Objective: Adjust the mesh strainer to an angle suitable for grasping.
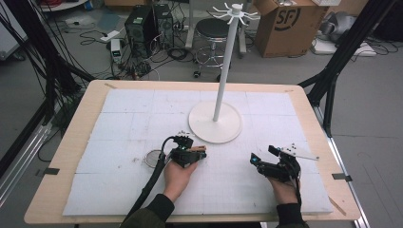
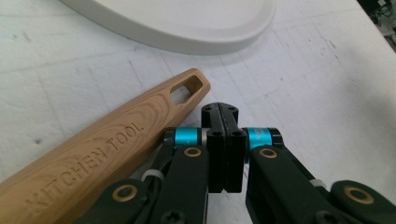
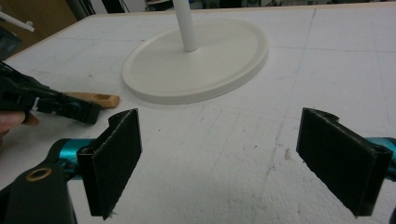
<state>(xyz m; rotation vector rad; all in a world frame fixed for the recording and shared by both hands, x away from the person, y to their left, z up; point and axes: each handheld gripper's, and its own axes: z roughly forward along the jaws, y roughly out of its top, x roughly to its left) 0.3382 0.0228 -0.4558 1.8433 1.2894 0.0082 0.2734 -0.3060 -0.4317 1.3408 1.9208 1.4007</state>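
A person sits at a wooden table (image 1: 66, 156) covered with a white foam mat (image 1: 128, 118), holding one gripper in each hand.

The left gripper (image 2: 225, 140) rests low over the mat, near the middle of the table in the high view (image 1: 187, 151). In the left gripper view its two black jaws are pressed flat together with nothing between them. Just beside them, on the left of that view, lies a wooden handle (image 2: 100, 158) stamped KITCHEN TOOL, with a slot cut through its rounded end. The handle lies along the outside of the jaws, not clamped by them. In the high view the tip of the handle (image 1: 200, 149) sticks out to the right of the left gripper, and a small round wire-rimmed piece (image 1: 152, 157) lies on the mat at its other side; whether it belongs to the same tool cannot be told.

The right gripper (image 3: 236, 161) is held wide open over bare mat, with nothing between its pads (image 3: 116, 156). In the high view it sits well to the right of the left gripper (image 1: 266, 159).

A white stand (image 1: 216, 121) with a round base, a tall pole and hooks at the top stands on the mat just beyond the left gripper. Its base shows in both gripper views (image 3: 196, 70).
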